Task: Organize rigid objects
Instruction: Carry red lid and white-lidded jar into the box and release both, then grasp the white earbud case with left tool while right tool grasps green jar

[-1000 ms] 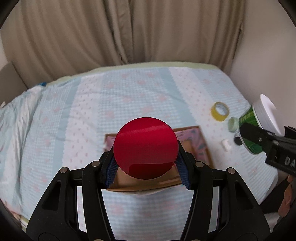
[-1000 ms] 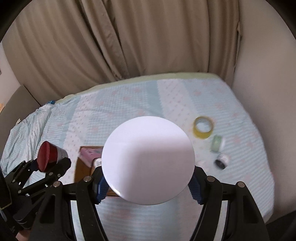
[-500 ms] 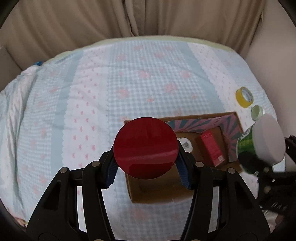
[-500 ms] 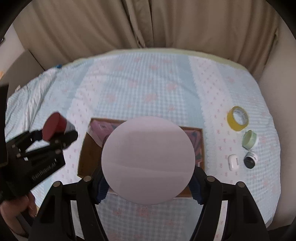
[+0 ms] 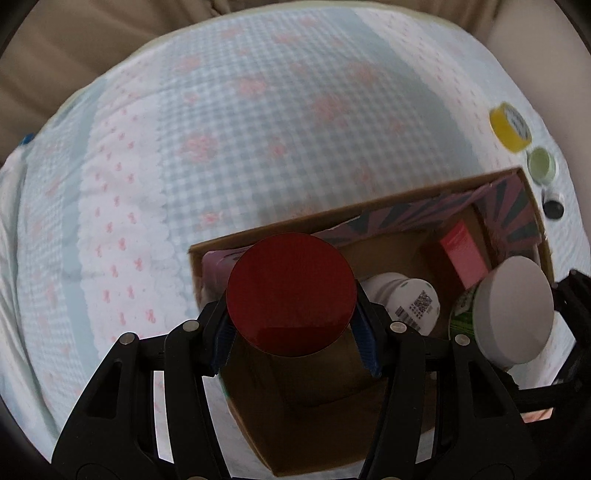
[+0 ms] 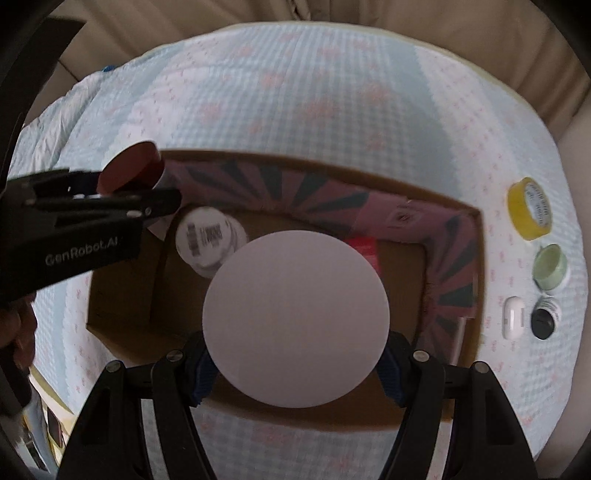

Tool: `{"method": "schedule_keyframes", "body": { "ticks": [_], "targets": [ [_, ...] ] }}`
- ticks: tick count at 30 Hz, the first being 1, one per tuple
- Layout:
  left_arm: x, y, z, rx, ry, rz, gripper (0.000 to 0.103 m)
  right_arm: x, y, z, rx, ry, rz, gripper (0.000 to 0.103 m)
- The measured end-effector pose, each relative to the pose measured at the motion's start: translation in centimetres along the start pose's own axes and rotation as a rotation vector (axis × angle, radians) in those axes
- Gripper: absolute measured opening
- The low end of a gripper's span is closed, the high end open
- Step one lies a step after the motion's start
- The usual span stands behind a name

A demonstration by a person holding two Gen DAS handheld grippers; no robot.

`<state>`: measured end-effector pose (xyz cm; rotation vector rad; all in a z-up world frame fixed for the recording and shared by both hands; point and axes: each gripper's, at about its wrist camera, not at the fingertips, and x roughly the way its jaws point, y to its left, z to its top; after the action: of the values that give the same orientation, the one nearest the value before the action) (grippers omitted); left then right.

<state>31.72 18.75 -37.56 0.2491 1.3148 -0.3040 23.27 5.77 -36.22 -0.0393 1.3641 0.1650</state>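
Note:
My left gripper is shut on a red-lidded container and holds it over the left end of the open cardboard box. My right gripper is shut on a white-lidded green jar and holds it over the box's middle. The jar also shows in the left wrist view. The red lid shows in the right wrist view. A white bottle and a red carton lie inside the box.
On the checked bedspread right of the box lie a yellow tape roll, a green tape roll, a white earbud case and a small black-lidded pot. Beige curtains hang behind the bed.
Both grippers have moved forward and down with their containers, tilting towards the box. The box now looms larger below both of them.

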Motion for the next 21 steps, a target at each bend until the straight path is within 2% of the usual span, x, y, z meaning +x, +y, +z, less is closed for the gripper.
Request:
{"method": "schedule_keyframes", "body": {
  "ticks": [3, 4, 5, 6, 7, 8, 11, 21],
  "targets": [
    [0.5, -0.3, 0.4, 0.026, 0.027, -0.003, 0.052, 0.8, 0.4, -0.2, -0.049, 0.004, -0.001, 0.067],
    [0.3, -0.3, 0.5, 0.03, 0.023, -0.006, 0.065, 1.0, 0.6, -0.3, -0.064, 0.003, 0.0, 0.067],
    [0.0, -0.3, 0.7, 0.034, 0.008, -0.009, 0.095, 1.2, 0.7, -0.4, -0.076, 0.006, 0.004, 0.067],
    [-0.6, -0.3, 0.8, 0.034, -0.013, -0.008, 0.102, 1.3, 0.8, -0.4, -0.088, -0.001, 0.01, 0.076],
    [-0.9, -0.2, 0.8, 0.033, -0.026, -0.027, 0.103, 1.2, 1.0, -0.6, -0.105, -0.017, 0.013, 0.102],
    [-1.2, -0.1, 0.9, 0.027, -0.038, -0.051, 0.103, 1.1, 1.0, -0.7, -0.123, -0.026, 0.019, 0.103],
    [-1.5, -0.1, 0.7, 0.04, -0.034, -0.031, 0.103, 1.5, 1.1, -1.3, -0.157, -0.025, 0.023, 0.103],
    [-4.3, -0.2, -0.7, 0.014, -0.058, -0.022, 0.103, 0.4, -0.3, -2.9, -0.104, -0.065, 0.011, 0.103]
  ]
}}
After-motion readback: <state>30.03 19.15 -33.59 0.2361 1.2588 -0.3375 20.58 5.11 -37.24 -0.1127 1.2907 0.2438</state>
